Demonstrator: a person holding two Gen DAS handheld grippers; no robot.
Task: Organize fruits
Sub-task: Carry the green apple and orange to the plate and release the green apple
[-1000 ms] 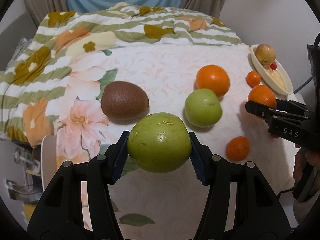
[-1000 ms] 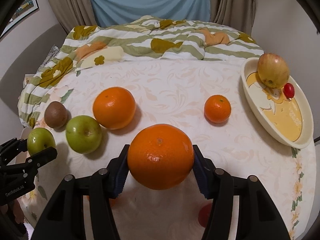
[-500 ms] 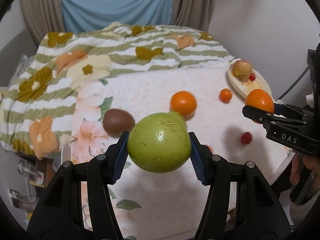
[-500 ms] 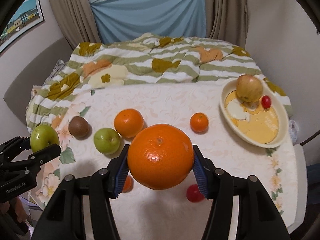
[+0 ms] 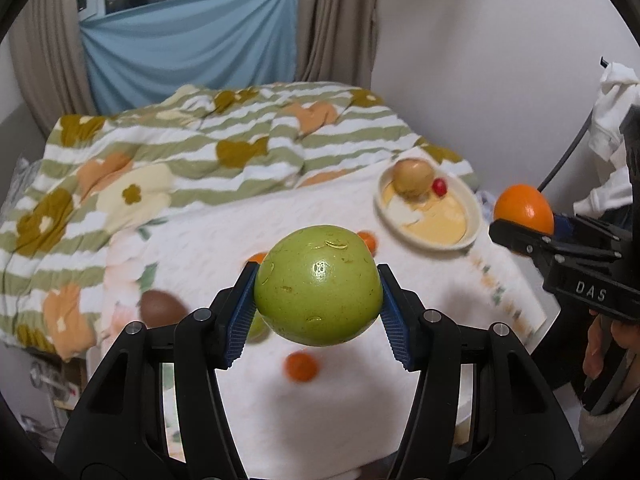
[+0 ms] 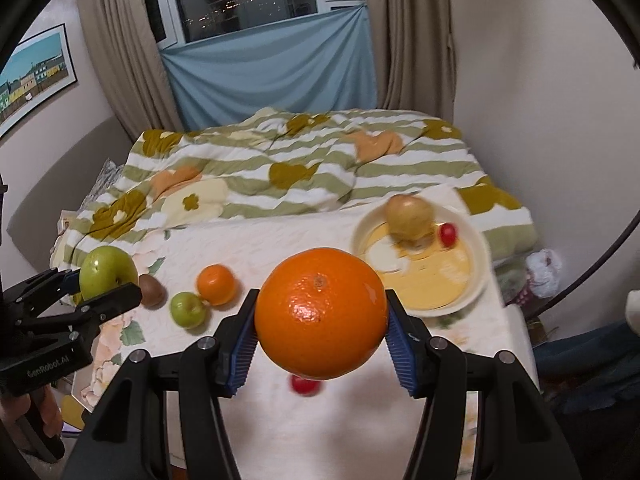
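1. Both grippers have risen since the earlier frame; the counter [image 6: 360,420] now sits further below them.
2. Left gripper [image 5: 318,300]: fingers clamped on the green apple [image 5: 318,286], held in the air above the counter.
3. Right gripper [image 6: 320,320]: fingers clamped on the large orange [image 6: 320,312], also held in the air.
4. Done: the bowl [image 6: 478,280] at the far right corner holds a yellowish apple [image 6: 410,216] and a small red fruit [image 6: 448,234].
5. Left on the counter: kiwi [image 6: 152,290] near the left edge, small green apple [image 6: 188,309], orange [image 6: 215,283], red fruit [image 6: 304,385] near the front edge, and small mandarins [image 5: 301,366].
6. Judgement: sorting is at an early stage.
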